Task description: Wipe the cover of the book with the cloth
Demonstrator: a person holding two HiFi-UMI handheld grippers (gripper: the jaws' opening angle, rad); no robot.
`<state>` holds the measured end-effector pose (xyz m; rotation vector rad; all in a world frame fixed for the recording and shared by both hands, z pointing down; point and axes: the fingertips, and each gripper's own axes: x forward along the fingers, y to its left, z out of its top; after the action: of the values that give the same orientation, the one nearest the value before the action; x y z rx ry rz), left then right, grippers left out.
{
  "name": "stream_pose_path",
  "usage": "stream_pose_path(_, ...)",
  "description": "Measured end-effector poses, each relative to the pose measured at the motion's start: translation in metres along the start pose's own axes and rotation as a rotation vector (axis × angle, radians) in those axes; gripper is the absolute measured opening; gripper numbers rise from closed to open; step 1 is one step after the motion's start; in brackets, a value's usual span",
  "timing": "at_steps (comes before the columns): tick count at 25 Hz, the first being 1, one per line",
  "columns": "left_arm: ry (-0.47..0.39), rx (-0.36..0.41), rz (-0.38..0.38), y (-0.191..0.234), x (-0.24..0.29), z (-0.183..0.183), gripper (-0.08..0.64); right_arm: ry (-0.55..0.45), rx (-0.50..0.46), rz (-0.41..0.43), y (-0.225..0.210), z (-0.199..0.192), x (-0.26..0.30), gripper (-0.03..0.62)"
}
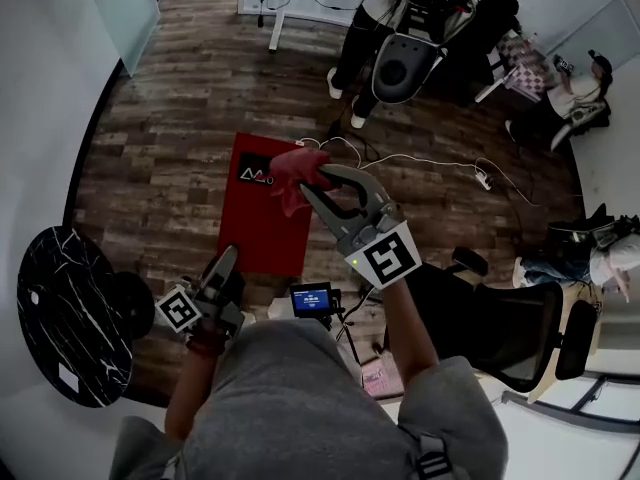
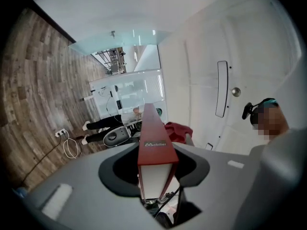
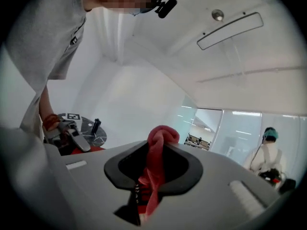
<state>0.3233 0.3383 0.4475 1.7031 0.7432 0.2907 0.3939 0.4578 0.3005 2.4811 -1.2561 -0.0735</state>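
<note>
In the head view a red book (image 1: 258, 230) hangs flat above the wood floor. My left gripper (image 1: 224, 266) is shut on its near edge. The left gripper view looks along the book (image 2: 154, 128), clamped edge-on between the jaws, with a white logo on its spine. A red cloth (image 1: 293, 172) lies bunched on the cover's far right part, and my right gripper (image 1: 312, 186) is shut on it. The right gripper view shows the cloth (image 3: 156, 159) pinched between the jaws, its top sticking up past them. The cloth (image 2: 178, 131) also shows beyond the book in the left gripper view.
A black marble round table (image 1: 60, 313) stands at the left. A black office chair (image 1: 500, 328) is at the right, with white cables (image 1: 430, 163) on the floor beyond. A person (image 1: 350, 38) stands by another chair (image 1: 400, 63) at the back. A small screen device (image 1: 313, 298) sits below the book.
</note>
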Motion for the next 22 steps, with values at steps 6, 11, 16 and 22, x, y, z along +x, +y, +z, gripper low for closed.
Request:
stream_pose_path(6, 0.042, 0.056, -0.032, -0.009, 0.007, -0.021, 0.164, 0.090, -0.197, 0.067, -0.011, -0.007, 0.037, 0.092)
stream_pose_path(11, -0.033, 0.155, -0.007, -0.024, -0.023, 0.001, 0.163, 0.088, -0.221, 0.156, 0.022, 0.002, 0.084, 0.089)
stream_pose_path(16, -0.141, 0.194, 0.018, -0.013, -0.121, 0.070, 0.163, 0.069, -0.276, 0.287, 0.135, 0.032, 0.164, 0.084)
stream_pose_path(22, -0.424, 0.212, 0.116, -0.003, -0.197, 0.086, 0.163, -0.019, -0.332, 0.609, 0.260, 0.037, 0.189, 0.081)
